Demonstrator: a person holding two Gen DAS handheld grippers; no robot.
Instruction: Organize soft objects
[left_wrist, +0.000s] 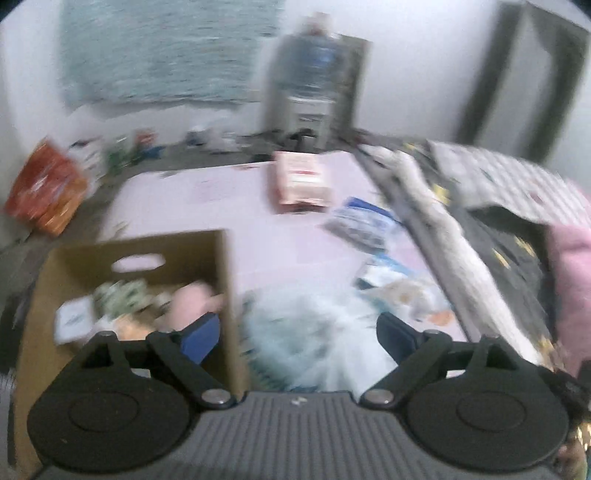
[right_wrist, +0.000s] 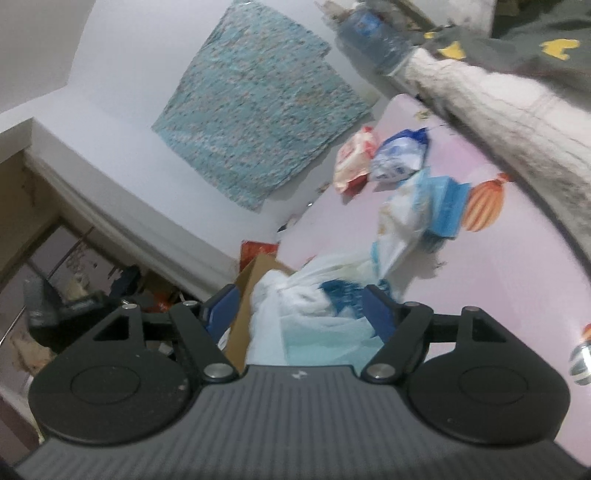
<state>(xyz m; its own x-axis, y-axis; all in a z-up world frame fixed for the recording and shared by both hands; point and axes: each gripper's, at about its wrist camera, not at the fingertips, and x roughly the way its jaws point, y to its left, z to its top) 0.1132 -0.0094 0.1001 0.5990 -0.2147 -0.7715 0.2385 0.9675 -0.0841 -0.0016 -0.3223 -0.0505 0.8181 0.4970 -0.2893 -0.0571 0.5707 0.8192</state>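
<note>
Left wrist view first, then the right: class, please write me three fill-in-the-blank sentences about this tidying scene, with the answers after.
1. The cardboard box already holds a soft ____ toy.
2. The bed sheet is ____ in colour.
3. Between the right tongs lies a white ____ bag.

Answers: pink; pink; plastic

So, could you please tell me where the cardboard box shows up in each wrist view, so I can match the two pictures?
Left wrist view: the cardboard box fills the lower left, open-topped, with soft items inside, just left of the white plastic bag.
Right wrist view: only a corner of the box shows at lower centre, partly hidden behind the same bag.
Shared landmark: the teal patterned cloth on the wall.
</note>
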